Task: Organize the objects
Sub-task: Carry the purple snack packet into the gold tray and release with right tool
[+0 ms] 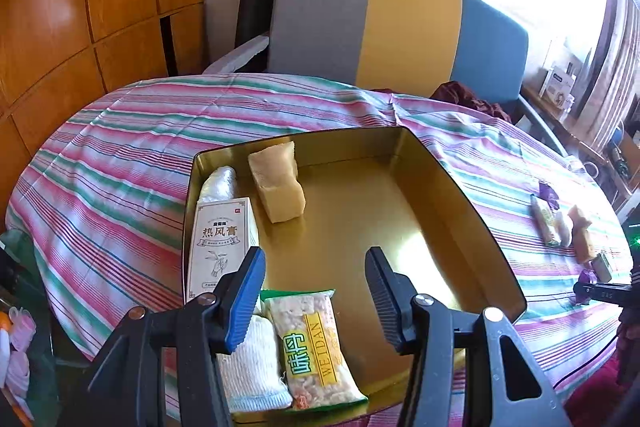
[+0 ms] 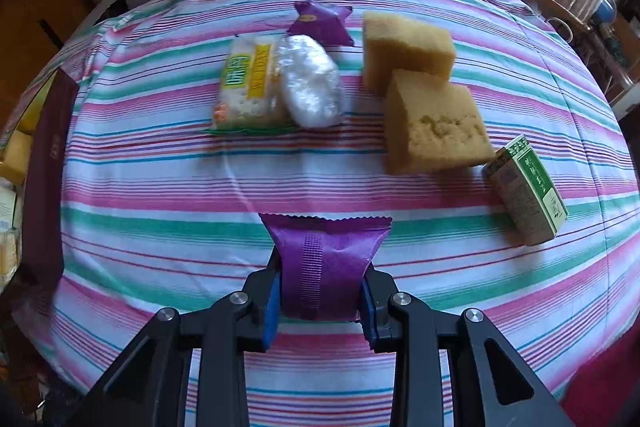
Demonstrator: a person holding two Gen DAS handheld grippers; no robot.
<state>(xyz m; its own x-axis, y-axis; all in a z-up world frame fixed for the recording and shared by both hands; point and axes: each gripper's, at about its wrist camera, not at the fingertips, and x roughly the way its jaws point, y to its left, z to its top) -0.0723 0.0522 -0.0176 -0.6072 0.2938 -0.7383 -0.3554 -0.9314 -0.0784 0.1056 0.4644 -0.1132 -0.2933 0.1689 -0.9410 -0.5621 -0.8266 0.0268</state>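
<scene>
My left gripper (image 1: 316,291) is open and empty above the near end of a gold tin box (image 1: 460,195). In the box lie a yellow sponge (image 1: 278,183), a clear-wrapped roll (image 1: 220,183), a white carton (image 1: 222,243), a white cloth (image 1: 252,371) and a rice-snack packet (image 1: 316,343). My right gripper (image 2: 322,291) is shut on a purple packet (image 2: 326,259), held just above the striped cloth. Beyond it lie another snack packet (image 2: 248,83), a clear-wrapped bundle (image 2: 310,79), a second purple packet (image 2: 320,23), two sponges (image 2: 434,119) and a green box (image 2: 528,187).
The table is covered with a pink, green and white striped cloth (image 1: 120,163). A grey, yellow and blue chair (image 1: 400,27) stands behind it, with a wooden cabinet (image 1: 80,7) at the left. The box edge (image 2: 48,147) shows at the left of the right wrist view.
</scene>
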